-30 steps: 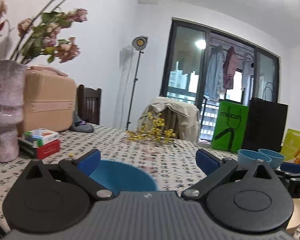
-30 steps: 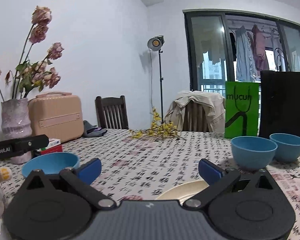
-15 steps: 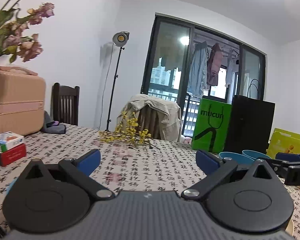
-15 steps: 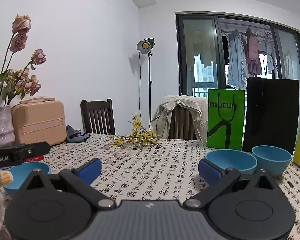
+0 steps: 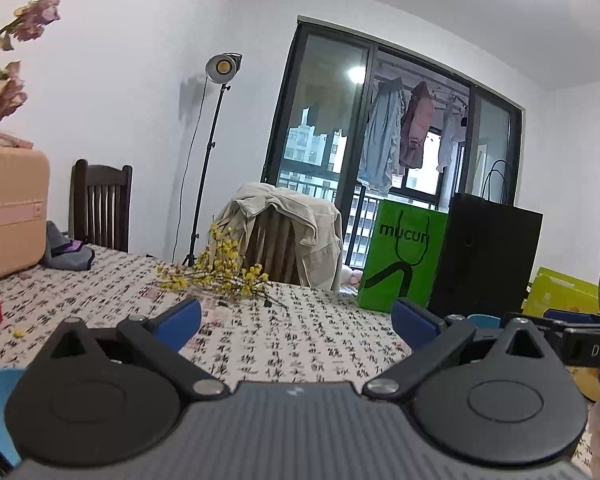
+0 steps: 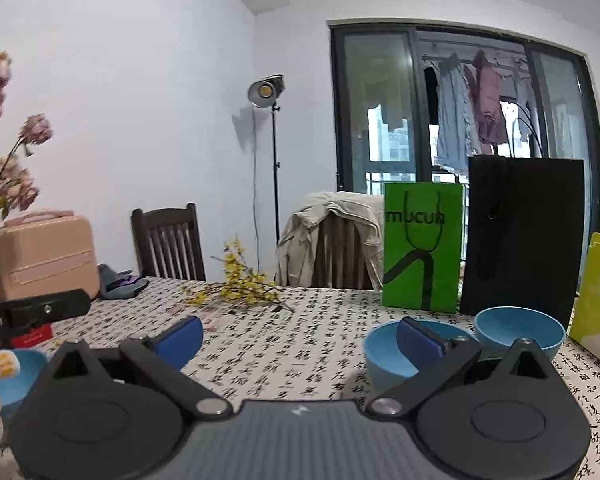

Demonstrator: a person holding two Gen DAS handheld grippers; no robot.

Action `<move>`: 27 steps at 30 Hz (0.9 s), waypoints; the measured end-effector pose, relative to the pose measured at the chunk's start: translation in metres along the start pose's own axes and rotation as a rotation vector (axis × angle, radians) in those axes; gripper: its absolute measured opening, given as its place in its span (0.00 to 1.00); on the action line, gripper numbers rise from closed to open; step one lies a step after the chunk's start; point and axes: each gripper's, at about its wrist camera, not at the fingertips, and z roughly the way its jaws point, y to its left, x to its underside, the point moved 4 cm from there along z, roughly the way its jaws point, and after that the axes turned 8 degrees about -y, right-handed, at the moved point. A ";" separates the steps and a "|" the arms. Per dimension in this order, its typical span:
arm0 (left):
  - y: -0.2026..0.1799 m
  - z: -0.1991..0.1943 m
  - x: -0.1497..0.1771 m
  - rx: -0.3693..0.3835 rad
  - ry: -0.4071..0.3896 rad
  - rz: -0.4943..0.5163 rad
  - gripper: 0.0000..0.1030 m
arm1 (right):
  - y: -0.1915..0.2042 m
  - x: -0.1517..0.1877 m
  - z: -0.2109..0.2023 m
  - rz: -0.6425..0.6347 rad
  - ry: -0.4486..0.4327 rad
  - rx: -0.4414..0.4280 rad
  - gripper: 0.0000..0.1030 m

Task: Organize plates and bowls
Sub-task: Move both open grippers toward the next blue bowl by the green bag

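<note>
right gripper (image 6: 300, 334) open | patterned tablecloth (image 6: 300, 344) | balcony window (image 6: 460, 120)

A lived-in home dining room. A table (image 6: 300, 344) under a calligraphy-print cloth fills the foreground; wooden chairs (image 6: 168, 240) stand at 11 and 12 o'clock, one draped with a jacket (image 6: 332, 224). At 1 o'clock, glass balcony doors show hanging laundry (image 6: 468, 120). A floor lamp (image 6: 266, 92) stands at 12; shopping bags (image 6: 422, 244) sit on the table.
</note>
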 end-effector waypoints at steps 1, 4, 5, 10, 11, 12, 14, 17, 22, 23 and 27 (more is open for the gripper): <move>-0.002 0.005 -0.002 0.004 0.003 -0.003 1.00 | -0.005 -0.002 0.003 0.004 0.000 0.007 1.00; -0.009 0.018 -0.005 0.019 0.015 -0.026 1.00 | -0.020 -0.010 0.011 0.023 -0.003 0.031 1.00; -0.011 0.022 -0.006 0.023 0.017 -0.031 1.00 | -0.026 -0.013 0.014 0.031 -0.004 0.037 1.00; -0.025 0.045 -0.011 0.035 0.036 -0.038 1.00 | -0.058 -0.024 0.033 0.082 0.007 0.079 1.00; -0.029 0.050 -0.011 0.036 0.041 -0.037 1.00 | -0.064 -0.026 0.037 0.094 0.011 0.086 1.00; -0.032 0.055 -0.012 0.039 0.047 -0.037 1.00 | -0.069 -0.027 0.041 0.104 0.016 0.090 1.00; -0.038 0.063 -0.012 0.047 0.059 -0.041 1.00 | -0.080 -0.029 0.049 0.126 0.027 0.101 1.00; -0.045 0.078 -0.012 0.049 0.074 -0.033 1.00 | -0.096 -0.029 0.065 0.158 0.054 0.115 1.00; -0.059 0.103 -0.009 0.059 0.106 -0.029 1.00 | -0.114 -0.020 0.086 0.190 0.089 0.130 1.00; -0.061 0.108 -0.008 0.058 0.113 -0.027 1.00 | -0.117 -0.018 0.090 0.195 0.097 0.132 1.00; -0.067 0.128 -0.005 0.054 0.139 -0.020 1.00 | -0.129 -0.007 0.103 0.225 0.122 0.135 1.00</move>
